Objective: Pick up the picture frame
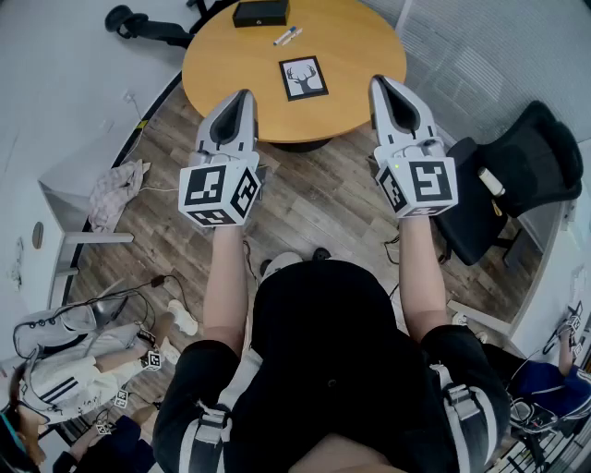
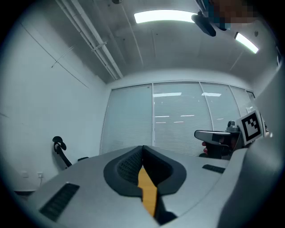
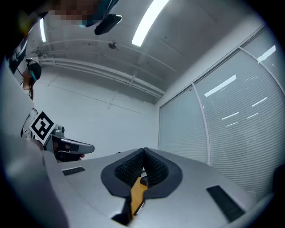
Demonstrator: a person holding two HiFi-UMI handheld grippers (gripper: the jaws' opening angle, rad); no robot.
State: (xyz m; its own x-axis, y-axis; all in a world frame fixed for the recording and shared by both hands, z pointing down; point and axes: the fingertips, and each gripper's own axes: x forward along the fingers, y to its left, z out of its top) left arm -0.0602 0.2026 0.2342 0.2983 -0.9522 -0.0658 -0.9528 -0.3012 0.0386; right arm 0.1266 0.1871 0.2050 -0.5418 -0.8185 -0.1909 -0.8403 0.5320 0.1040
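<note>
The picture frame [image 1: 304, 78], black-edged with a deer silhouette on white, lies flat on the round wooden table [image 1: 231, 65]. My left gripper [image 1: 244, 94] hangs shut over the table's near left edge, empty. Shut and empty too, my right gripper [image 1: 379, 81] floats above the table's near right edge. The frame lies between the two, a little beyond their tips. In the left gripper view my left gripper [image 2: 143, 149] has its jaws pressed together, a sliver of orange tabletop showing below. The right gripper view shows my right gripper [image 3: 144, 152] shut the same way. Neither gripper view shows the frame.
A black box [image 1: 260, 13] and a marker pen [image 1: 285, 36] lie at the table's far side. A black office chair [image 1: 503, 180] stands to the right, another chair [image 1: 143, 26] at the far left. A white shelf [image 1: 74, 199] with cloth [image 1: 115, 189] sits left. People crouch at lower left [image 1: 65, 369].
</note>
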